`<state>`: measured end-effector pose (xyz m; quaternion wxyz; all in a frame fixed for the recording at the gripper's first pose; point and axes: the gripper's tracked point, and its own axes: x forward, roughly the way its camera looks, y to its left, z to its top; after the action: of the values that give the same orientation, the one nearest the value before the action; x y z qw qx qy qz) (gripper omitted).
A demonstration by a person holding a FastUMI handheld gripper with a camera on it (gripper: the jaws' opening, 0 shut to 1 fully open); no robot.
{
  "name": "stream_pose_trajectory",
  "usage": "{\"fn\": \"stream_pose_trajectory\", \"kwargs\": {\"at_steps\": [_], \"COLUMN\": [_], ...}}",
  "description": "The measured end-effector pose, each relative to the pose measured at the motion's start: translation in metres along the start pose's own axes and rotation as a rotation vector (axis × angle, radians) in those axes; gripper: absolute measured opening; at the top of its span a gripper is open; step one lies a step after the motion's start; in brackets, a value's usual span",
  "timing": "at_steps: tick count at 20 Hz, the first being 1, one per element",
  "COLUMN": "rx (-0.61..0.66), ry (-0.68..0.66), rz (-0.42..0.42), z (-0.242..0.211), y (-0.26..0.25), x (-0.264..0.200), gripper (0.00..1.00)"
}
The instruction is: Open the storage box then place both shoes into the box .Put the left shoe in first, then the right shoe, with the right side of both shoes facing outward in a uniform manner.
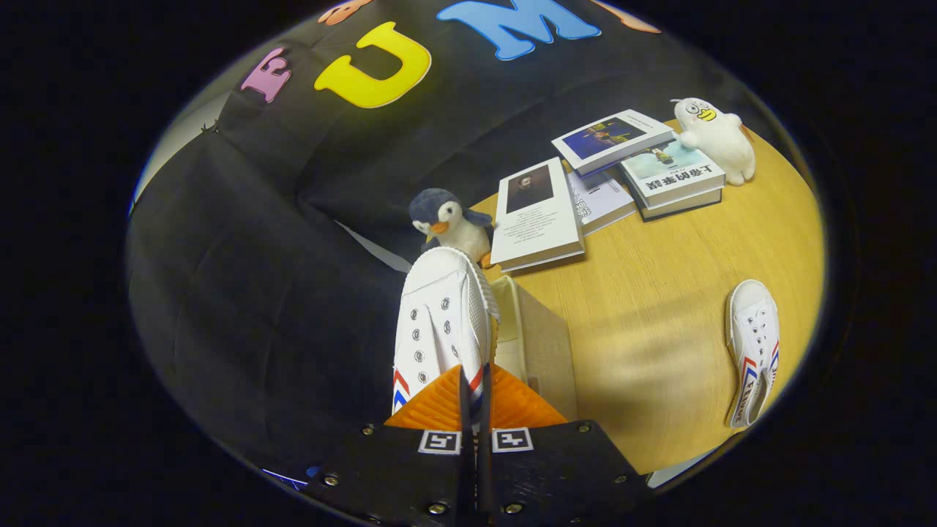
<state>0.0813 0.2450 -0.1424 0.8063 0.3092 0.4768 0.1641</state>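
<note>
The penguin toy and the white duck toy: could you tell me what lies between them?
Books, some stacked, on the table, in the gripper view.

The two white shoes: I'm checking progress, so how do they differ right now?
The held shoe is lifted, clamped between the gripper fingers, toe pointing away over the box. The other shoe lies untouched on the table, off beside the fingers. Both are white with red and blue stripes.

The gripper [474,395] pinches a white shoe [439,322] (toe pointing away), above the box [538,344]. Another shoe [754,351] lies on the table [659,293], lower right.
</note>
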Motion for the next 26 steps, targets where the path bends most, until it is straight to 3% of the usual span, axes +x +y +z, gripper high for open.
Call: {"fn": "stream_pose_trajectory", "kwargs": {"at_steps": [11, 26], "rx": [-0.101, -0.067], "ry": [0.094, 0.2], "rz": [-0.07, -0.223], "z": [-0.056, -0.103], "y": [0.019, 0.001], "x": [0.059, 0.118], "gripper": [0.01, 0.01]}}
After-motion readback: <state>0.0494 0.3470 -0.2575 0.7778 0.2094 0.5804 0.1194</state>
